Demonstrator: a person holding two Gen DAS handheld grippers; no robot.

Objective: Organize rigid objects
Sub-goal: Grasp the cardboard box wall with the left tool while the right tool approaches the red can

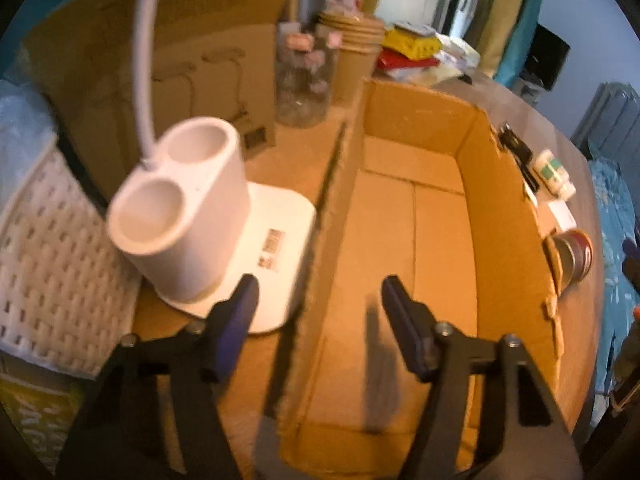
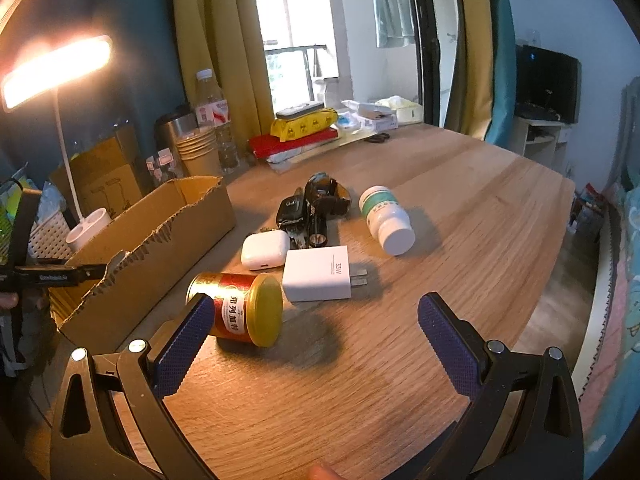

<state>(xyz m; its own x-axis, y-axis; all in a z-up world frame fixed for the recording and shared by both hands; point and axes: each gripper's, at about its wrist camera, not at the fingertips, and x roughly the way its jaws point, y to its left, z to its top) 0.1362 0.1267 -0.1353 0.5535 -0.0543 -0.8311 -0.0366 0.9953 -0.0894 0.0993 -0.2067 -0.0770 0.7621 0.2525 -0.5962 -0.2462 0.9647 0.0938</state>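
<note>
cardboard box (image 1: pixel 400 220): nothing inside | left tongs (image 1: pixel 316 296): apart, straddling box wall, gripping nothing | right tongs (image 2: pixel 312 312): wide apart over tabletop (image 2: pixel 460 200) | red can (image 2: pixel 236 308): lying beside box

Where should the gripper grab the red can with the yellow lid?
Probably around the red can's round middle, coming from above with one finger on each curved side. It lies on its side, yellow lid facing the right gripper, which stands open wide enough.
</note>
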